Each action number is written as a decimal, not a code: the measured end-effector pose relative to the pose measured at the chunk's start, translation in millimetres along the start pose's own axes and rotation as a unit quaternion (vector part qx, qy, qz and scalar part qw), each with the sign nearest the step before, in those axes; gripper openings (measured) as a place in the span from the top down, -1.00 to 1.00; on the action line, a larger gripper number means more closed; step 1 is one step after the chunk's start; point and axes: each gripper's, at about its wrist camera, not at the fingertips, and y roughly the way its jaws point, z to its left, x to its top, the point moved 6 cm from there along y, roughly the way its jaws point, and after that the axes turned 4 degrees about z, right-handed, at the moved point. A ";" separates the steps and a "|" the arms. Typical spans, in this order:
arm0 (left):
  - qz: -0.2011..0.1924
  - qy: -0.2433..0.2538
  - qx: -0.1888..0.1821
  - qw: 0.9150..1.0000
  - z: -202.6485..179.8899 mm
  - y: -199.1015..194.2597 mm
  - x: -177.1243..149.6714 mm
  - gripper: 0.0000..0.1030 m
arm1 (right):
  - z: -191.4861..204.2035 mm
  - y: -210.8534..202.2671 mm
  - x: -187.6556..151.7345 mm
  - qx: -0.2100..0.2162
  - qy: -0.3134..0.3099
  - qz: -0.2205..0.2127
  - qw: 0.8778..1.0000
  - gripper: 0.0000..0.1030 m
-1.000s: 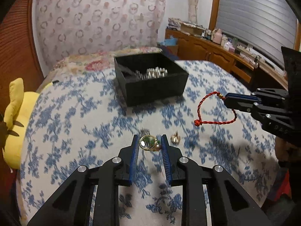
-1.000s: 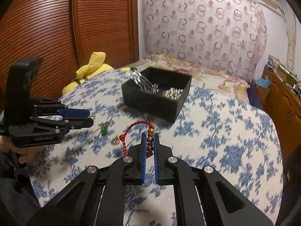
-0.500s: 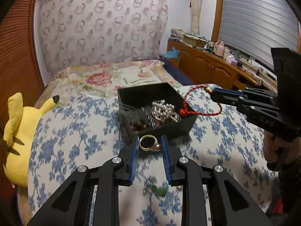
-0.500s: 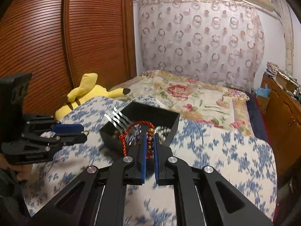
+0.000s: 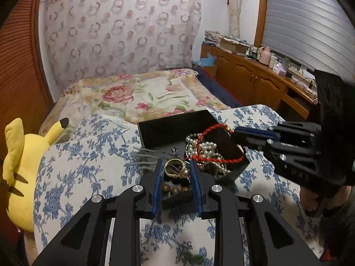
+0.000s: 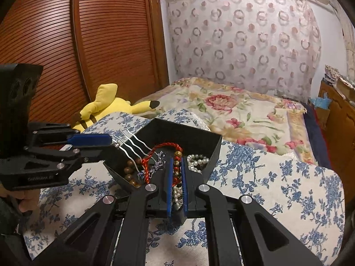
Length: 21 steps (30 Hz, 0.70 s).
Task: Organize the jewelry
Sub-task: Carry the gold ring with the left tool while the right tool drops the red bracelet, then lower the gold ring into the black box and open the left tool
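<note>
**Left wrist and right wrist views: both tools loaded over the jewelry box**

Left wrist view shows us the left tool [image 5: 176, 169] nearly closed, its blue pads pinching a gold ring [image 5: 175, 170] with a brownish pearl. We find the ring held level between the tips, directly above the near corner of the black box [image 5: 168, 130], where brown beads [image 5: 175, 189] lie below. We judge this placement deliberate: a release from there would drop the ring inside the walls rather than onto the blue-flowered cloth [image 5: 88, 166] covering the surface under the box.

Right wrist view shows the right tool [image 6: 176, 173] almost fully closed on the beaded section of a red cord bracelet [image 6: 165, 149]. We note that the loop hangs forward over the box interior, above the white pearls [image 6: 197, 163] and beside the silver wavy pins [image 6: 133, 144]. Gripping at the beads gives the pads something firm, we judge, while the limp cord trails free.

We record one risk: the cord could snag the pins or the pearl strand on release. A small green piece [image 5: 195, 258] lies on the cloth outside the box, not yet sorted.
</note>
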 end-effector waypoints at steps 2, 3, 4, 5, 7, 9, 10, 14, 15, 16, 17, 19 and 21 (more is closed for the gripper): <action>0.002 0.002 0.001 1.000 -0.3 4.4 3.0 0.57 | -1.2 1.5 -1.0 0.004 0.005 0.002 1.000 0.82; 0.003 0.002 0.001 1.000 -0.5 6.2 4.8 0.57 | -1.7 1.8 -1.6 0.008 0.007 0.003 1.000 0.82; 0.004 0.003 0.001 1.000 -0.7 8.0 7.0 0.57 | -2.9 1.6 -1.3 0.009 0.008 0.002 1.000 0.82; 0.004 0.004 0.002 1.000 -1.2 9.3 8.7 0.57 | -3.1 1.2 -1.5 0.009 0.008 0.002 1.000 0.82; 0.005 0.007 0.003 1.000 -2.3 12.1 13.1 0.57 | -4.9 0.3 -1.8 0.010 0.010 0.001 1.000 0.82; 0.005 0.010 0.004 1.000 -2.6 15.8 18.4 0.57 | -6.3 -0.4 -2.2 0.010 0.010 0.000 1.000 0.82; 0.005 0.010 0.004 1.000 -2.9 17.6 20.7 0.57 | -6.8 -1.1 -2.6 0.008 0.010 -0.001 1.000 0.82; 0.009 0.012 0.005 1.000 -2.7 29.0 29.4 0.57 | -11.9 -4.6 -3.3 0.002 0.015 -0.004 1.000 0.82; 0.011 0.014 0.006 1.000 -3.2 32.7 31.0 0.57 | -13.4 -5.4 -3.6 0.000 0.017 -0.005 1.000 0.82; 0.012 0.014 0.006 1.000 -3.5 35.1 32.3 0.56 | -15.5 -6.1 -4.6 0.000 0.018 -0.005 1.000 0.82; 0.014 0.016 0.006 1.000 -3.9 38.1 33.8 0.56 | -16.8 -6.3 -5.0 -0.002 0.020 -0.006 1.000 0.82; 0.017 0.019 0.008 1.000 -5.1 44.6 36.8 0.56 | -18.9 -6.4 -5.8 -0.004 0.023 -0.005 1.000 0.82; 0.020 0.020 0.009 1.000 -5.5 49.5 39.1 0.56 | -21.4 -5.9 -7.1 -0.008 0.024 -0.004 1.000 0.82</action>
